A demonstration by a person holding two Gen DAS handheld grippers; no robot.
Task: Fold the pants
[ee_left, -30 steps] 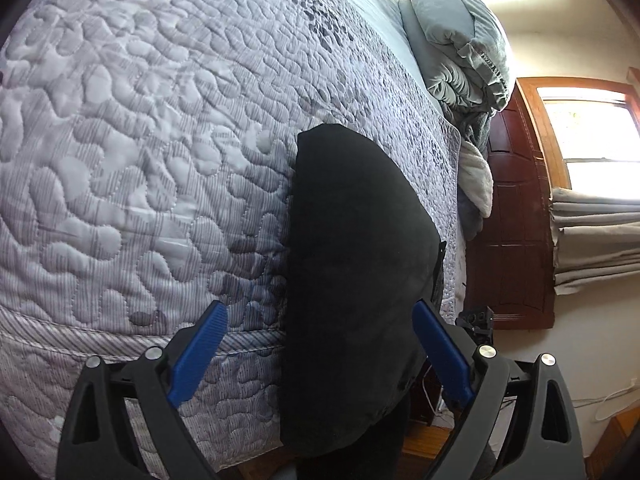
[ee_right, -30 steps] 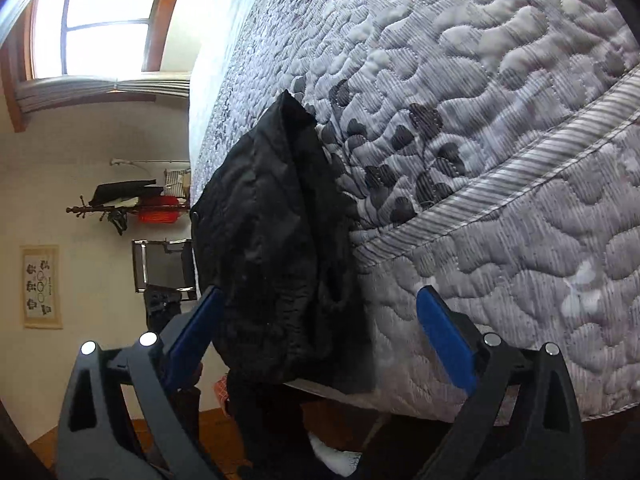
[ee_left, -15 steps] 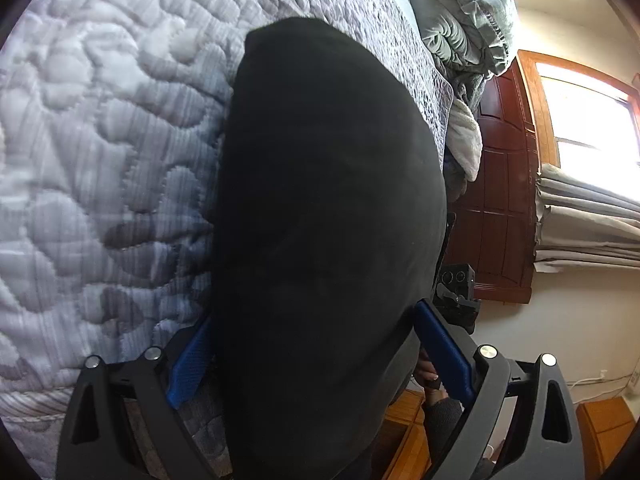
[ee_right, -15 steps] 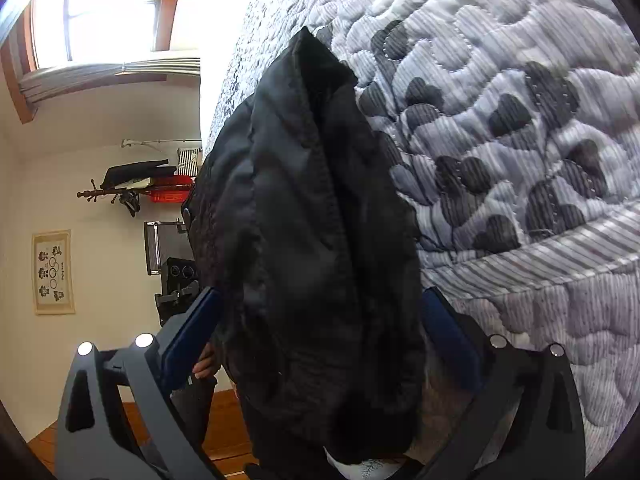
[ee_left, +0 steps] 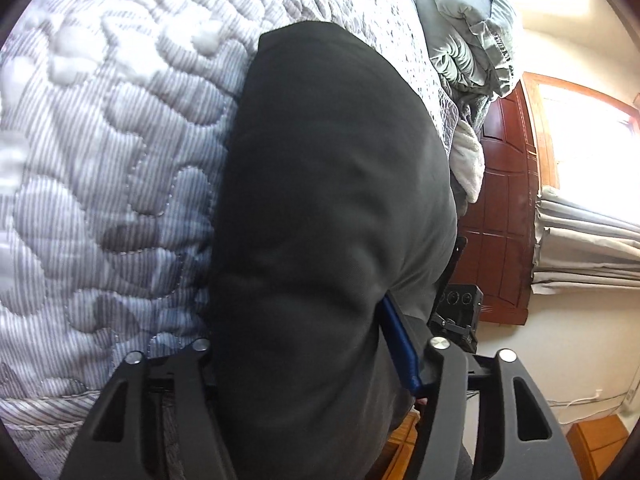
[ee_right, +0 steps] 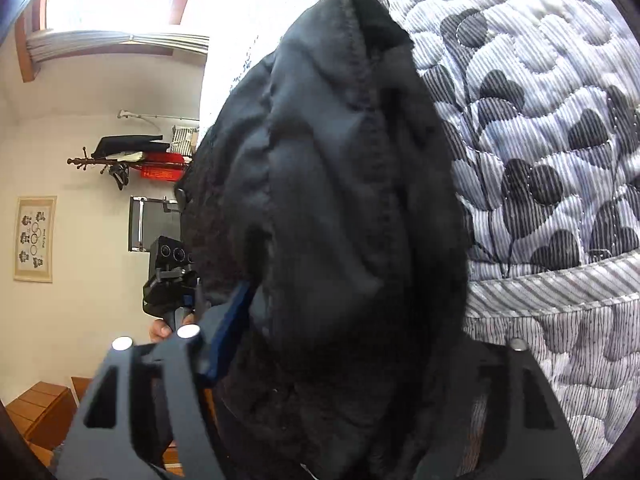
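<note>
The black pants (ee_left: 332,216) lie over the edge of a quilted grey bed (ee_left: 100,152) and fill the middle of both views. My left gripper (ee_left: 304,344) straddles the pants' near end, with the cloth between its blue pads; one pad (ee_left: 400,348) shows, the other is hidden. My right gripper (ee_right: 344,328) straddles the pants (ee_right: 340,208) the same way, one pad (ee_right: 232,320) showing at the left. Both sets of jaws look narrowed onto the cloth. Each view shows the other gripper's camera beyond the pants.
Grey pillows and bedding (ee_left: 472,40) are piled at the far end of the bed. A dark wooden headboard (ee_left: 504,216) and a curtained window stand at the right. A coat rack (ee_right: 128,156) and wall picture (ee_right: 34,238) are on the right wrist view's left. Wooden floor lies below.
Both grippers have moved forward onto the pants, which grew from a small shape to fill the views. The jaws have narrowed from wide open onto the cloth.
</note>
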